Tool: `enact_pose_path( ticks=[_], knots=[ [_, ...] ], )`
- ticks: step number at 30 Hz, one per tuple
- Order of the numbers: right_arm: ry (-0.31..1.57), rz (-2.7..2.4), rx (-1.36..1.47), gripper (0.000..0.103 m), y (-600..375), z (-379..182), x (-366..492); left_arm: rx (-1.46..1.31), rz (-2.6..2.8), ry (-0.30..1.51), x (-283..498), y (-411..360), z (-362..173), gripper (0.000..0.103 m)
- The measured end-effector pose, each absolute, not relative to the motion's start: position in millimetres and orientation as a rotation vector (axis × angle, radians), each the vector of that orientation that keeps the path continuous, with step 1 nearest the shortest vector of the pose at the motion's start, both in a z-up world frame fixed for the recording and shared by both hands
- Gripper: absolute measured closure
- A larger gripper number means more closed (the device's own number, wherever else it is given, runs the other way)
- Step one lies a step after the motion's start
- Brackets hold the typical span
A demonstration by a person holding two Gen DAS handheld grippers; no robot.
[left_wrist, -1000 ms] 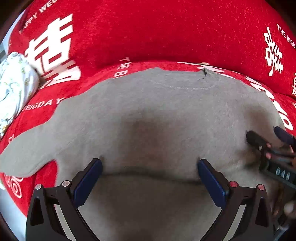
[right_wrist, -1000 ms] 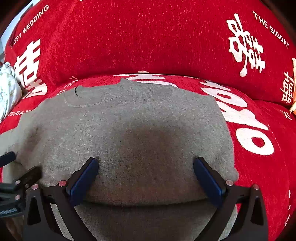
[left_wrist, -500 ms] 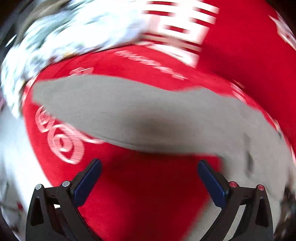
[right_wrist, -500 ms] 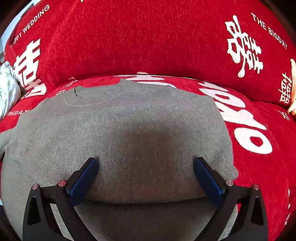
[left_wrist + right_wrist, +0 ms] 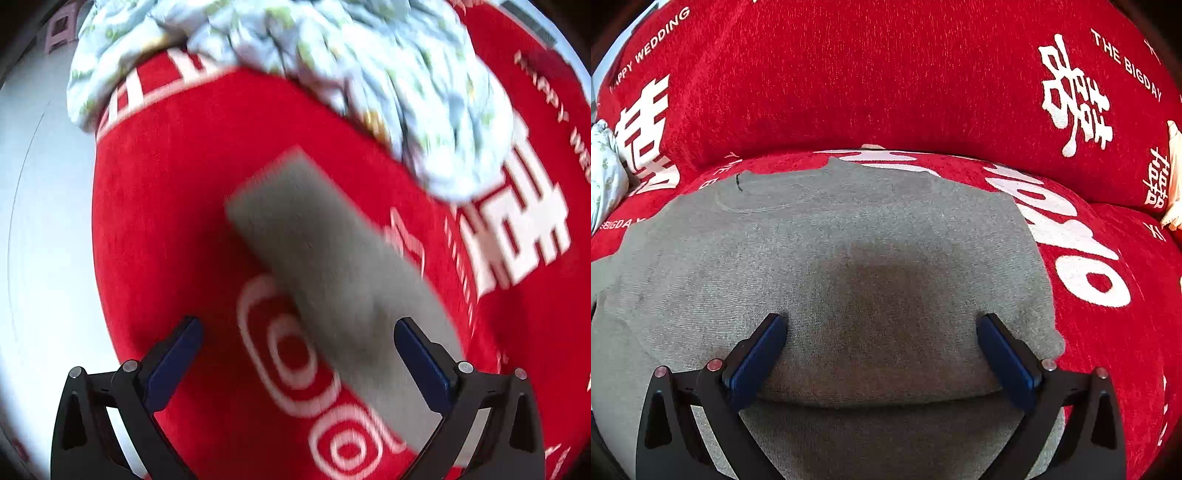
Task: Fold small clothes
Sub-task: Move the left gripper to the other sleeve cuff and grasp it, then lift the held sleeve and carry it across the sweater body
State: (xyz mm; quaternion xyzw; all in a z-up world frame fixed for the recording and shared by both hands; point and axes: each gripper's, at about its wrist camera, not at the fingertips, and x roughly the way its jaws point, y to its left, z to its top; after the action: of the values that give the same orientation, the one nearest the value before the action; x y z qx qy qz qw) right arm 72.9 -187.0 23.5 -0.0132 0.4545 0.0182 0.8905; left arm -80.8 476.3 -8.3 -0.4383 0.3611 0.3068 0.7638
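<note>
- Lettering first: the red sofa cover (image 5: 886,74) carries white print, "HAPPY WEDDING" at the upper left of the right wrist view and "THE BIGDAY" at the upper right, with a large white double-happiness character (image 5: 1075,96) on the backrest.
- More print on the seat: fat white rounded letters run down the cushion to the right of the garment, and part of "BIGDA" peeks out at the far left edge.
- Grey knit sweater (image 5: 849,258) lies spread flat on the seat cushion, neckline toward the backrest, with a small dark mark (image 5: 738,182) near the collar.
- Right tongs (image 5: 881,343) are released, blue pads wide apart, both pads low over the sweater's body; whether they touch the knit I cannot tell.
- Left wrist view now, blurred: one grey sleeve (image 5: 332,266) stretches diagonally across the red seat, over white concentric oval print (image 5: 288,354).
- Left tongs (image 5: 297,347) are spread wide too, gripping nothing, with the sleeve passing between the pads and closer to the right-hand one.
- Floral-print white bedding (image 5: 332,59) is bunched at the sofa's end, beyond the sleeve's cuff.
- Pale floor (image 5: 40,240) shows past the seat's edge.
</note>
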Motion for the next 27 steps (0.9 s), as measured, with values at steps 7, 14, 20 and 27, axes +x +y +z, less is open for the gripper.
enact_pose_path(
  ticks=[7,14,20,27],
  knots=[
    [0.942,0.029,-0.036,0.000,-186.3,23.2,73.7,-0.906,0.569,0.746,-54.3,492.4,4.0,0.031],
    [0.942,0.030,-0.037,0.000,-186.1,23.5,73.5,-0.956,0.499,0.743,-51.5,498.0,4.3,0.091],
    [0.942,0.031,-0.037,0.000,-186.0,23.7,73.5,-0.805,0.541,0.723,-55.0,476.9,37.8,0.091],
    [0.943,0.031,-0.037,0.000,-185.8,23.9,73.6,-0.690,0.521,0.732,-40.2,442.3,69.0,0.091]
  ],
)
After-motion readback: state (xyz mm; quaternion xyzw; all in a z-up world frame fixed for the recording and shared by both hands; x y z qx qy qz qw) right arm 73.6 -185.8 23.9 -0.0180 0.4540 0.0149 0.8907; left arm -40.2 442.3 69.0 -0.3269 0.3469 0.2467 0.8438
